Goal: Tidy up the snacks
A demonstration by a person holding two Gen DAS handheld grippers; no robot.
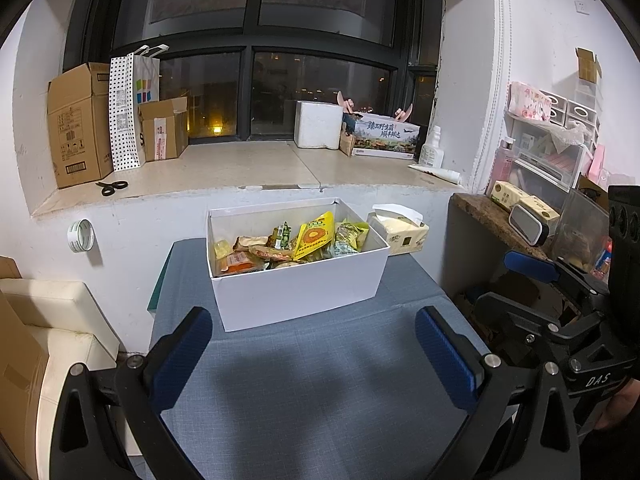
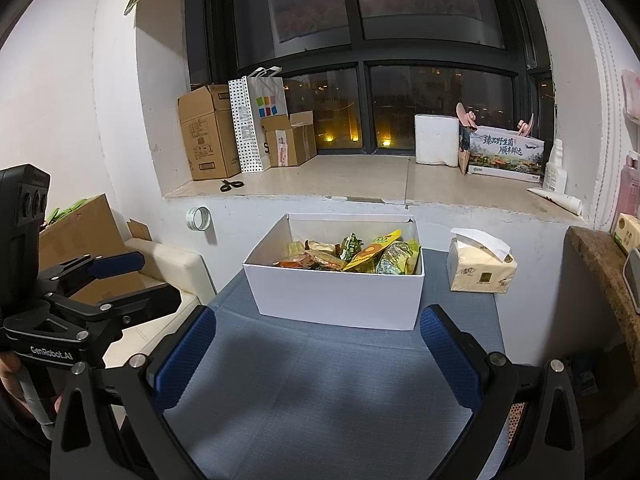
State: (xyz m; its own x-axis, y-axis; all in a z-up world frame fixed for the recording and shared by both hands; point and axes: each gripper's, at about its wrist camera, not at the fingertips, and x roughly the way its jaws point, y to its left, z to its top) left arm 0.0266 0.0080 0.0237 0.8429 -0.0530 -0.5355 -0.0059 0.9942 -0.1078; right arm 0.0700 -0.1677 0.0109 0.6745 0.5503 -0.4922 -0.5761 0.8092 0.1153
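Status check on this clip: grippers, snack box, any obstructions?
Left gripper and right gripper open, empty. Snacks piled in white box. Tissue pack beside box; approach clear.

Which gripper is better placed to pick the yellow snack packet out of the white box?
Right gripper, marginally: the yellow packet lies toward the box's right side. Both are open and empty.
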